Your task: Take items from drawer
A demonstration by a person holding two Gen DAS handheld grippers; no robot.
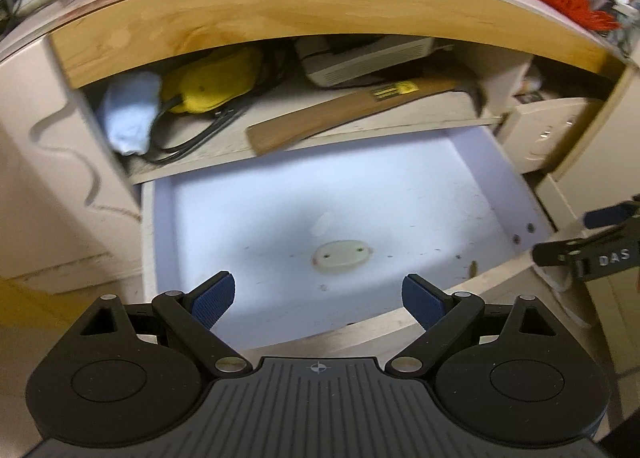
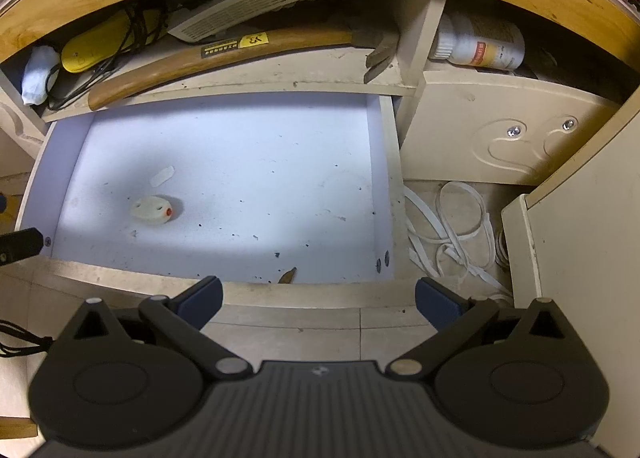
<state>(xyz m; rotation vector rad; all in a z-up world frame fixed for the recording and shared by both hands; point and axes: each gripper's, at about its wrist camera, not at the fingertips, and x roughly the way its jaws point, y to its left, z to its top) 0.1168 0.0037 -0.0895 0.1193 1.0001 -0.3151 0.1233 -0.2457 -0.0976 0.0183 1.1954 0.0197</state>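
The white drawer [image 1: 500, 178] stands pulled open; it also shows in the right wrist view [image 2: 384, 162]. On its floor lies a small cream oval piece [image 1: 341, 255] with two screws, also visible with a red dot in the right wrist view [image 2: 153, 210]. A small pale strip [image 2: 162, 176] lies just behind it. My left gripper [image 1: 318, 304] is open and empty, above the drawer's front edge. My right gripper [image 2: 318, 300] is open and empty, above the front rail; its tip shows at the right edge of the left wrist view [image 1: 592, 242].
An open shelf above the drawer holds a wooden-handled hammer [image 2: 224, 54], a yellow tool [image 1: 212, 80], a white cloth [image 1: 128, 114], black cables and a white box [image 2: 236, 6]. A white bottle [image 2: 480, 44] lies in the right cubby. White strapping [image 2: 452, 230] lies on the floor.
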